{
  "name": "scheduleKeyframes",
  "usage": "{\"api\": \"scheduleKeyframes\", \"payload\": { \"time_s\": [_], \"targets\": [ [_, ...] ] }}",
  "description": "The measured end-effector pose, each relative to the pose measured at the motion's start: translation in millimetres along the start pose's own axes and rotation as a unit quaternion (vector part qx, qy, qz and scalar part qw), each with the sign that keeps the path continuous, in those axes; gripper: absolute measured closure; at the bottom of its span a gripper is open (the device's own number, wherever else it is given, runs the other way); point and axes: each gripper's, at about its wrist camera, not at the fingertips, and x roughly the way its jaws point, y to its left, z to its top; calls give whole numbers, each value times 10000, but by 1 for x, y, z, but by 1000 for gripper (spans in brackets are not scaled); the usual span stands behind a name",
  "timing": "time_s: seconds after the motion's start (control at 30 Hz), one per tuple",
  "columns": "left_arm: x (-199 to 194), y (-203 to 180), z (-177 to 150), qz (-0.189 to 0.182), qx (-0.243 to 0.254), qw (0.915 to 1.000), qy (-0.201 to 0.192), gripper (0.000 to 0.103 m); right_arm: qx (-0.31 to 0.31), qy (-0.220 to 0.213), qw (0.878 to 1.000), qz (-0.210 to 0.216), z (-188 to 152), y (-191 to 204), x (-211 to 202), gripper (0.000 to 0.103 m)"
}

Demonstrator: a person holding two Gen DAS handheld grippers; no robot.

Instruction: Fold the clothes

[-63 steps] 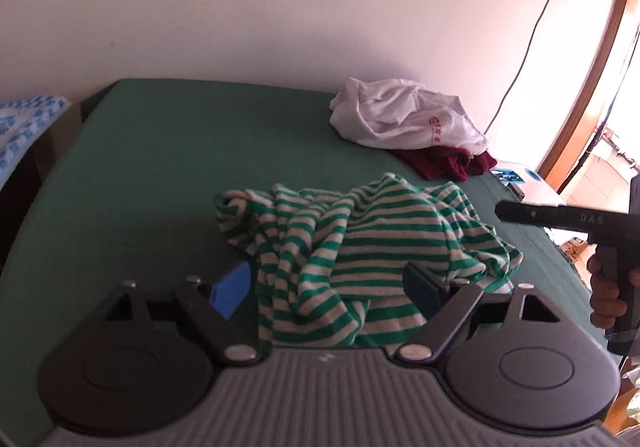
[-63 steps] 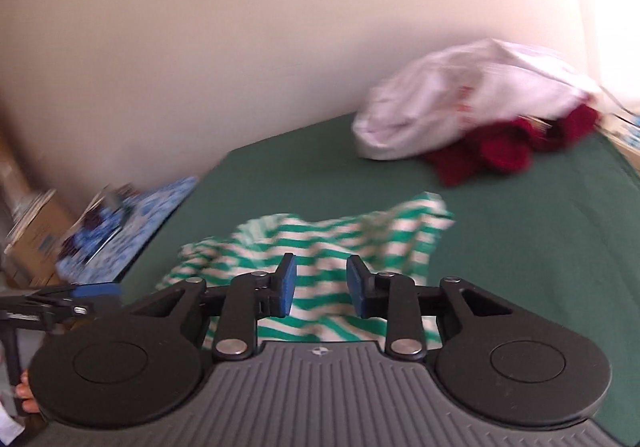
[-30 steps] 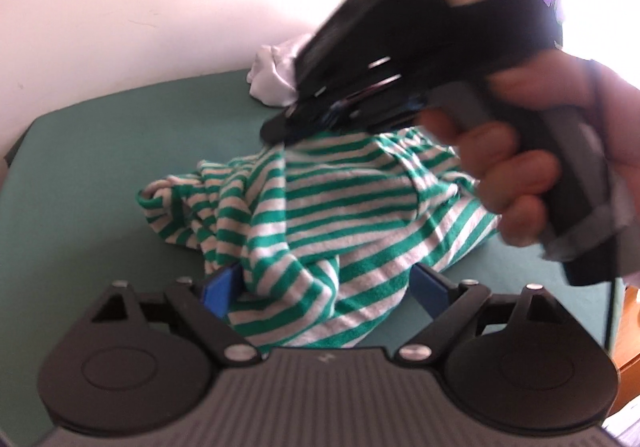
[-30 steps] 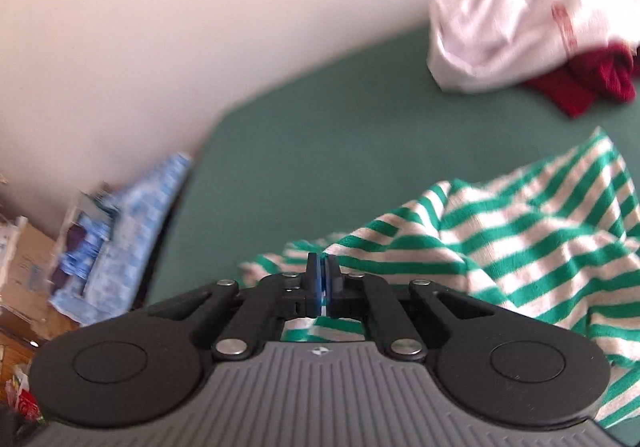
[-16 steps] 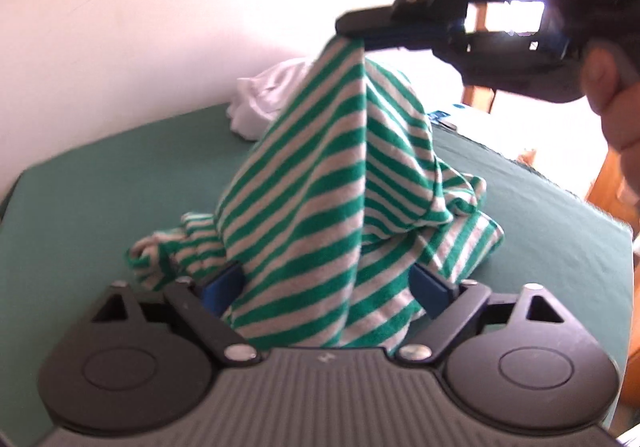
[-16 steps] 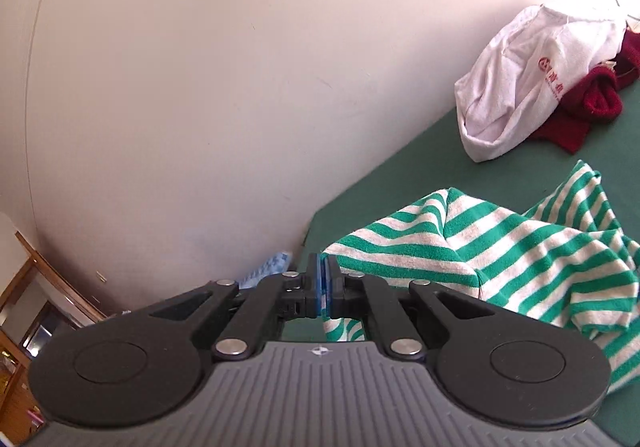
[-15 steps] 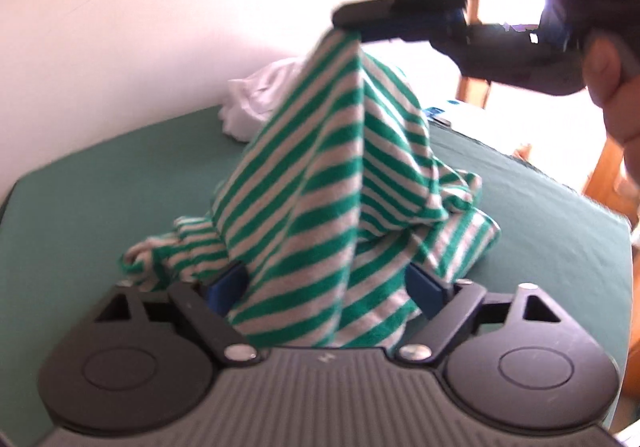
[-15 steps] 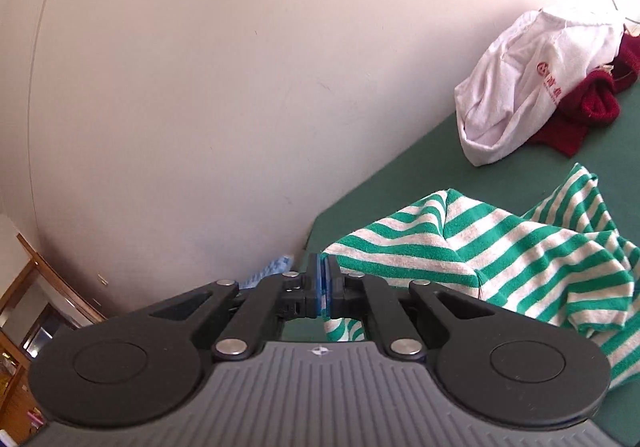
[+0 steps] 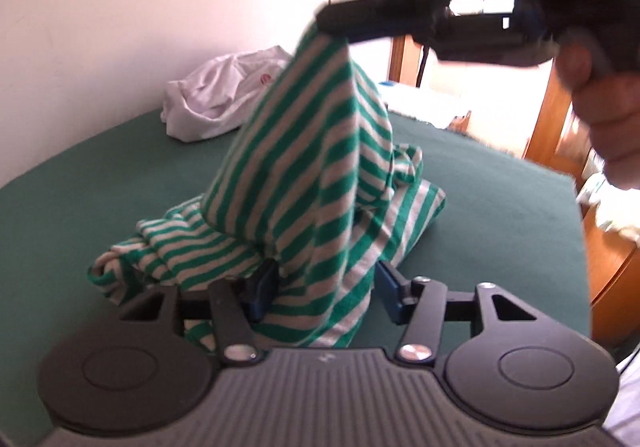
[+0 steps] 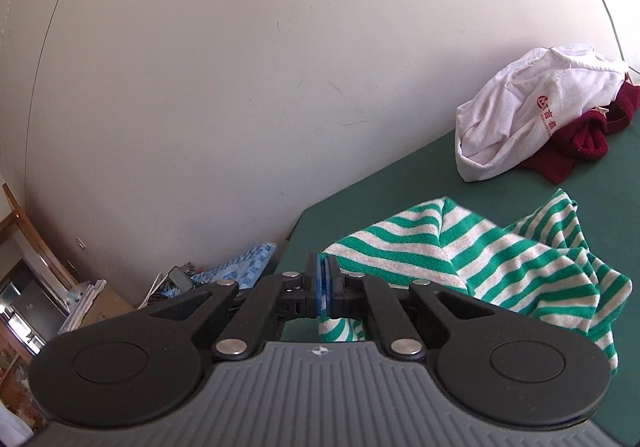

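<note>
Now striped shirt (image 9: 304,183) between closing left jaws

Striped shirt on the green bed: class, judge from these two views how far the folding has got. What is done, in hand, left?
Done: nothing is folded. The striped shirt is bunched, and the white garment and dark red garment lie crumpled in a heap.
In hand: the right tool pinches a shirt edge and holds it up; the left tool is closing around lower cloth.
Left: spreading, folding, then the heap.
</note>
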Motion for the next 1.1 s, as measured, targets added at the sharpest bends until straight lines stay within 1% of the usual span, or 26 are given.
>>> {"api": "scheduleKeyframes", "payload": {
  "time_s": [0.03, 0.1, 0.13, 0.2, 0.23, 0.27, 0.3, 0.37, 0.43, 0.47, 0.5, 0.57, 0.67, 0.73, 0.8, 0.87, 0.97, 1.03, 1.1],
  "targets": [
    [-10, 5, 1, -39, -103, 9999, -106, 32, -39, -21, 10000, -22, 0, 1, 1, 101],
    [-26, 19, 6, -128, -394, 9984, -396, 9, -104, -37, 9999, -30, 2, 2, 3, 101],
    [-32, 26, 8, -180, -542, 9968, -554, 7, -128, -35, 9999, -25, 3, 2, 4, 101],
    [-30, 40, 16, -442, -837, 9926, -755, 8, -141, -4, 9999, -10, 3, 2, 6, 101],
    [-24, 47, 21, -674, -1020, 9893, -797, 9, -142, 16, 9999, -1, 4, 2, 8, 101],
    [-12, 54, 26, -920, -1180, 9862, -708, 12, -154, 40, 9999, -5, 4, 2, 8, 101],
    [2, 61, 30, -1146, -1315, 9831, -560, 18, -175, 69, 9998, -21, 3, 3, 8, 101],
    [28, 68, 34, -1567, -1382, 9778, -180, 27, -246, 124, 9996, -85, 3, 3, 8, 101],
    [46, 70, 34, -1891, -1500, 9704, -18, 28, -264, 192, 9994, -144, 2, 2, 6, 101],
    [53, 71, 32, -2072, -1598, 9651, 47, 27, -272, 214, 9992, -182, 1, 1, 5, 101],
    [60, 70, 31, -2219, -1684, 9604, 93, 25, -276, 223, 9991, -228, 0, 0, 3, 101],
    [72, 64, 30, -2349, -1763, 9558, 118, 19, -268, 239, 9988, -337, -2, -3, 3, 101],
    [82, 55, 28, -2422, -1788, 9534, 198, 16, -354, 325, 9972, -566, -5, -9, 7, 100],
    [79, 51, 27, -2332, -1743, 9564, 223, 15, -385, 276, 9970, -604, -5, -11, 12, 100],
    [74, 49, 27, -2226, -1691, 9599, 201, 9, -313, 167, 9980, -522, -3, -11, 18, 101],
    [68, 49, 27, -2133, -1678, 9623, 175, 5, -248, 148, 9990, -334, 0, -10, 29, 101],
    [57, 56, 21, -1980, -1871, 9621, 119, 5, -365, 142, 9991, -155, 6, -5, 50, 101],
    [45, 62, 14, -1850, -2067, 9607, 44, 5, -481, 137, 9987, -119, 11, -3, 65, 101],
    [32, 68, 5, -1646, -2235, 9607, -19, 4, -573, 301, 9978, -124, 11, -6, 83, 101]
  ]
}}
